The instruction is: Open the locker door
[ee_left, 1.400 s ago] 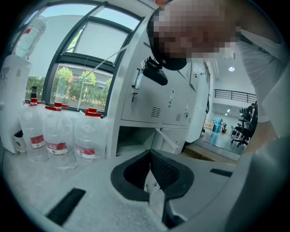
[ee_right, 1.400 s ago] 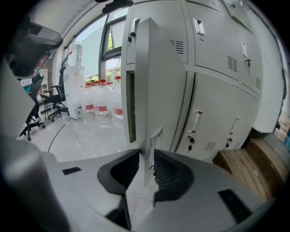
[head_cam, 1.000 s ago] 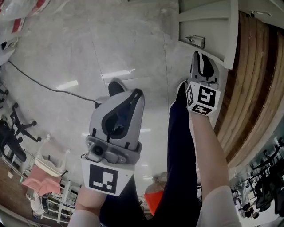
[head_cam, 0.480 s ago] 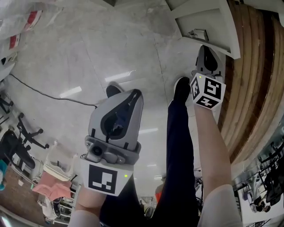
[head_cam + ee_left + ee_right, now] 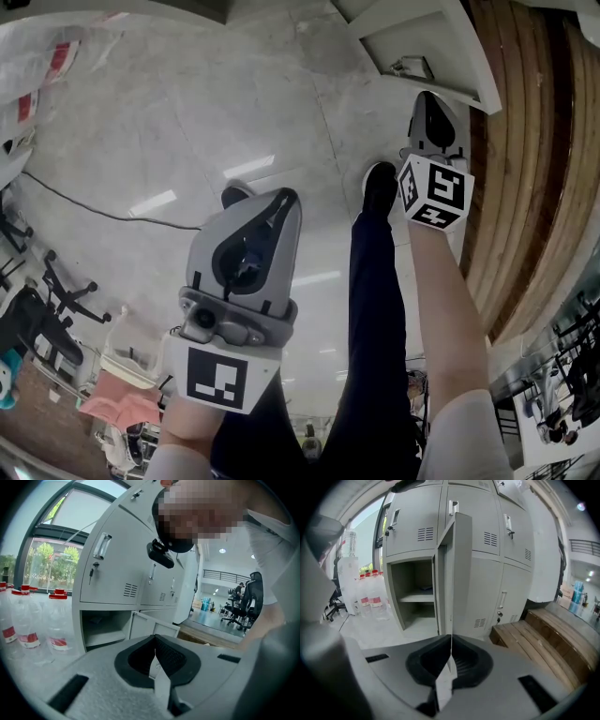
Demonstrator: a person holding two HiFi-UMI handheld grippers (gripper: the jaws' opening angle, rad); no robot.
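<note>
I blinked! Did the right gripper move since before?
Yes. Against the black shoe, the right gripper has edged up the head view, toward the locker door.

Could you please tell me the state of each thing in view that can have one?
locker door: open, swung out from its compartment.
neighbouring locker door: closed.
water bottles: upright, caps on.
left gripper: jaws shut, nothing between them.
right gripper: jaws shut, nothing between them.
</note>
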